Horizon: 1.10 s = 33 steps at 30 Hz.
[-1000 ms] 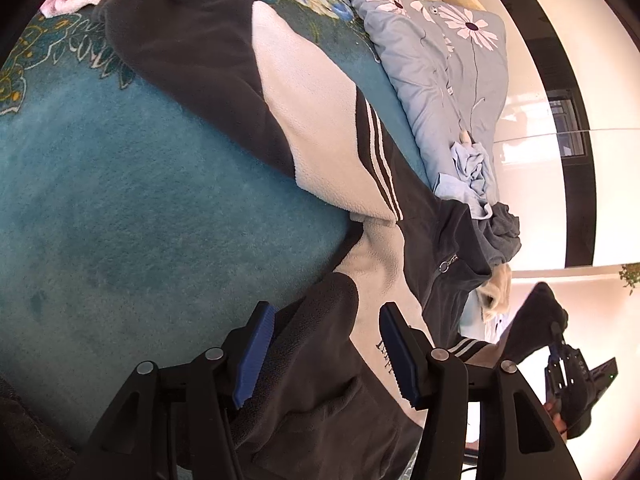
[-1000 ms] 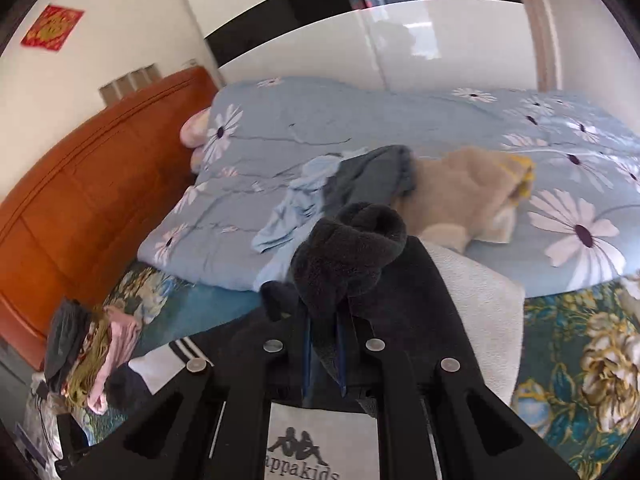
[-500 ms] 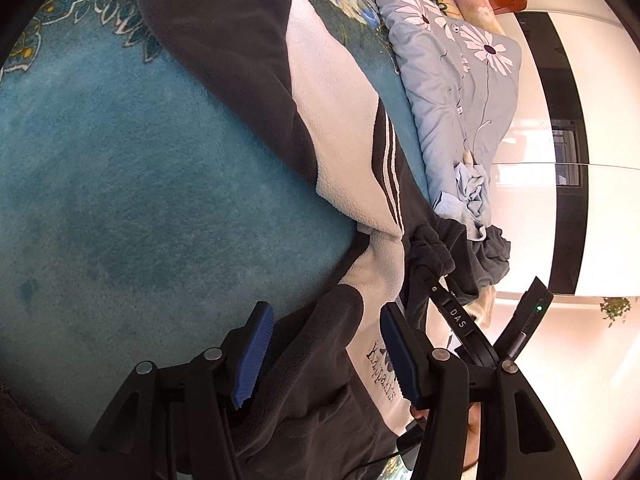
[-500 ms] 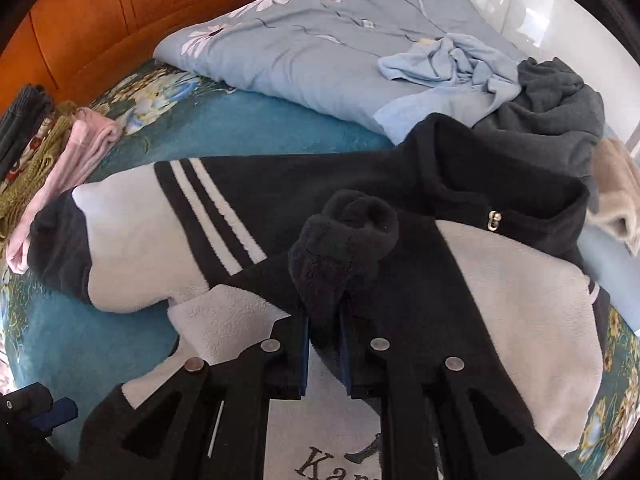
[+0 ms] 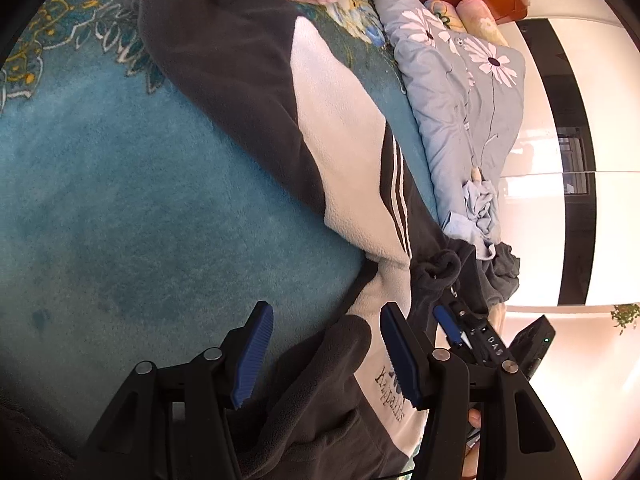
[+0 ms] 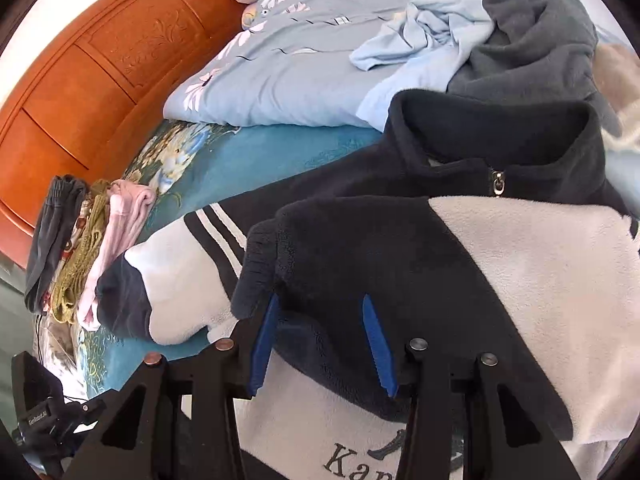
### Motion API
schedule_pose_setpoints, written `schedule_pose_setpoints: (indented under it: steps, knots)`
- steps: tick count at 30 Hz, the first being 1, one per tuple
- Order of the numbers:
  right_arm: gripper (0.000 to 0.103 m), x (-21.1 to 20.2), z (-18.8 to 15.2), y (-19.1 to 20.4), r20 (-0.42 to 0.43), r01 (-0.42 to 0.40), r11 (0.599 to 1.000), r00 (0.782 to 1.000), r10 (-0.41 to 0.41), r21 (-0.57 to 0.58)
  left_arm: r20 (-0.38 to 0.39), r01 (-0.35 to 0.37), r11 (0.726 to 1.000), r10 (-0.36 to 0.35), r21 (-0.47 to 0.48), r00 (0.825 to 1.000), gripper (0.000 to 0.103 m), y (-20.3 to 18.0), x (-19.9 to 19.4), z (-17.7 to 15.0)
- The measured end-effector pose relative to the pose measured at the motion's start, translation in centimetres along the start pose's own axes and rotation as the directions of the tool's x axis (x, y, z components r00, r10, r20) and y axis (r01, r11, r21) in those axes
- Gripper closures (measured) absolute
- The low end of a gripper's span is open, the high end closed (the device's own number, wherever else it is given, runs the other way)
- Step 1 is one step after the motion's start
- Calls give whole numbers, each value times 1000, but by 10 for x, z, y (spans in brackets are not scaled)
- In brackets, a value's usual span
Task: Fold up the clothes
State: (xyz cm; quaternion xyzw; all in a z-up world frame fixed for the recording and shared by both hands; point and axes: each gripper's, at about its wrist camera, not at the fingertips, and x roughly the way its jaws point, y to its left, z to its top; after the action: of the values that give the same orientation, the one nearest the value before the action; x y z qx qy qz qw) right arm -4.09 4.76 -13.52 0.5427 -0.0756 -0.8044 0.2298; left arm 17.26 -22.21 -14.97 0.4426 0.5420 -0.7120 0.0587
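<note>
right gripper [image 6: 320, 344] jaws opening over folded sleeve [image 6: 360, 264] of fleece jacket [image 6: 520, 280].

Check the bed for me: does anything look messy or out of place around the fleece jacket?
Nothing damaged. The black-and-cream fleece jacket has one sleeve folded across its chest, the other sleeve still lying out sideways. Behind its collar, a crumpled pale blue garment and a dark grey garment sit unfolded on the floral quilt.
</note>
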Motion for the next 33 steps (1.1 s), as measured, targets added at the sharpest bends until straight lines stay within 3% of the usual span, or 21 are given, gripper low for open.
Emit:
schedule_pose_setpoints:
  steps: [2, 5, 9, 11, 14, 16, 19, 23, 26, 30, 33]
  knots:
    - [58, 14, 1, -5, -55, 15, 1000, 998, -14, 17, 54, 3, 1000, -1, -26, 999, 43, 5, -9, 12]
    - [58, 9, -1, -8, -35, -4, 1000, 999, 5, 29, 150, -22, 996, 36, -90, 988, 43, 20, -25, 39]
    - [58, -10, -2, -13, -13, -24, 1000, 1000, 24, 11, 262, -97, 970, 156, -224, 952, 43, 49, -39, 82]
    - [58, -20, -5, -16, -10, -22, 1000, 1000, 22, 2, 286, -122, 955, 200, -269, 937, 44, 60, -40, 100]
    - [58, -35, -12, -22, -13, -9, 1000, 1000, 9, -14, 290, -140, 949, 224, -284, 930, 47, 67, -34, 119]
    - [58, -39, -18, -28, -35, 11, 1000, 999, -12, -22, 292, -149, 950, 230, -275, 928, 59, 68, -26, 127]
    - [58, -42, -26, -37, -64, 15, 1000, 998, -15, 5, 272, -217, 943, 284, -251, 920, 87, 64, -16, 135]
    - [58, -41, -31, -49, -85, 11, 998, 996, -6, 58, 308, -294, 941, 333, -167, 891, 92, 44, -18, 131]
    - [58, -43, -32, -54, -79, 4, 997, 997, 2, 79, 383, -328, 944, 315, -34, 868, 92, 1, -28, 119]
    - [58, -49, -32, -61, -67, -6, 996, 998, 12, 94, 460, -284, 931, 155, 227, 875, 93, -89, -41, 95]
    - [58, -58, -33, -70, -47, -12, 994, 999, 17, 113, 457, -213, 882, -3, 420, 890, 93, -164, -44, 75]
